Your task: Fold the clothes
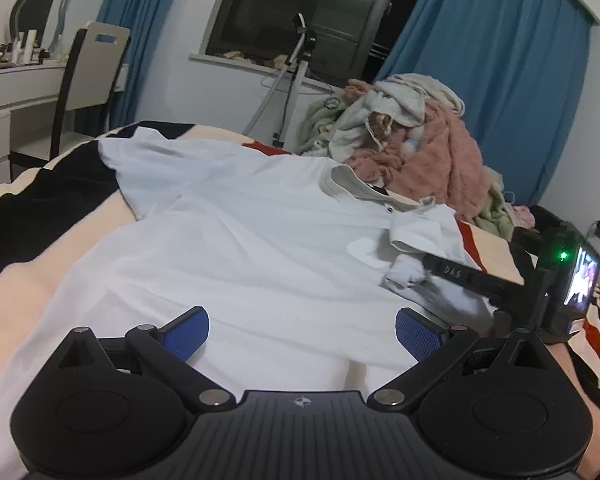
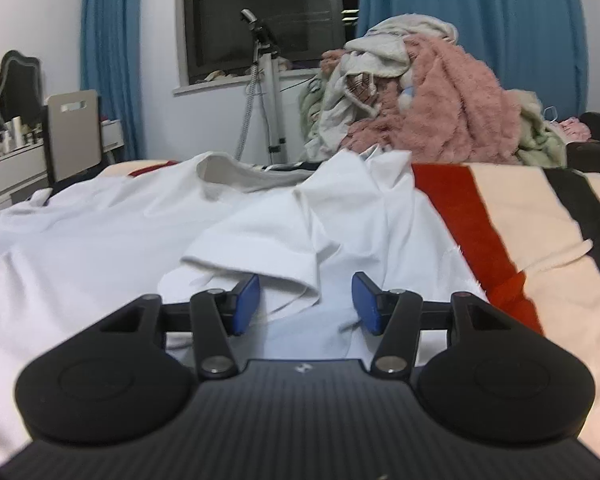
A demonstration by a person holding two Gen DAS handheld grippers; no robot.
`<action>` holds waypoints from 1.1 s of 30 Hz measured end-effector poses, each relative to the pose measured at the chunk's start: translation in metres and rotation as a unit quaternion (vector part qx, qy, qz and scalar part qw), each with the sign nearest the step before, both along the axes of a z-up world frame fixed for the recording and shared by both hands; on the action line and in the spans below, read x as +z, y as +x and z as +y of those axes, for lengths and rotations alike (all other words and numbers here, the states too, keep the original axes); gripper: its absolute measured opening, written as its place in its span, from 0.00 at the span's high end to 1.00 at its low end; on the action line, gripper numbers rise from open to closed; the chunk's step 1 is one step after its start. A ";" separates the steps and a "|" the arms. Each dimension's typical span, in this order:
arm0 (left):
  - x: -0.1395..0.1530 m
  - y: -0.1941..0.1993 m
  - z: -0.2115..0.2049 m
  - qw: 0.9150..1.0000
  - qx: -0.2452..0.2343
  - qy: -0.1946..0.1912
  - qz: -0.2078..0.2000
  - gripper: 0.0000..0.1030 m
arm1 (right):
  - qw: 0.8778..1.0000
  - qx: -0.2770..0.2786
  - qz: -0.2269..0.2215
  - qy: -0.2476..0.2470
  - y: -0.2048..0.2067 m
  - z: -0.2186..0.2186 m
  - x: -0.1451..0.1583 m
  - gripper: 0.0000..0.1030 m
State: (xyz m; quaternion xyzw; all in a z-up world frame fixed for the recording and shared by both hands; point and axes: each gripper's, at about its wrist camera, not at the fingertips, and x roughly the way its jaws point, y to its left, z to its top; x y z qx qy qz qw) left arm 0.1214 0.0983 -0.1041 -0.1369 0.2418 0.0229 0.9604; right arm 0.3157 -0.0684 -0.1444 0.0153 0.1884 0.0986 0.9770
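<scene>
Both grippers, left [image 1: 302,334] and right [image 2: 306,302], hover fingers apart over the white polo shirt [image 1: 240,248], whose folded-in sleeve [image 2: 256,252] ahead could bunch if pinched carelessly.

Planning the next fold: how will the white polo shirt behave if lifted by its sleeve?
Likely floppy: the white polo shirt lies wrinkled and limp on the bed. Its folded-over sleeve would probably unfold and drape. Probably light, since the fabric looks thin.
</scene>
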 end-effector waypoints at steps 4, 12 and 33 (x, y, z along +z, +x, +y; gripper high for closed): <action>-0.008 0.002 0.006 1.000 0.005 -0.001 0.012 0.02 | 1.000 0.004 -0.001 -0.023 0.016 0.012 0.004 0.73; -0.006 0.002 0.014 1.000 0.021 -0.018 0.010 0.02 | 0.999 -0.040 -0.020 -0.003 0.041 -0.062 0.077 0.96; -0.001 -0.002 -0.001 0.999 -0.031 0.020 0.004 0.04 | 0.963 -0.247 0.060 0.092 -0.138 -0.225 0.069 0.31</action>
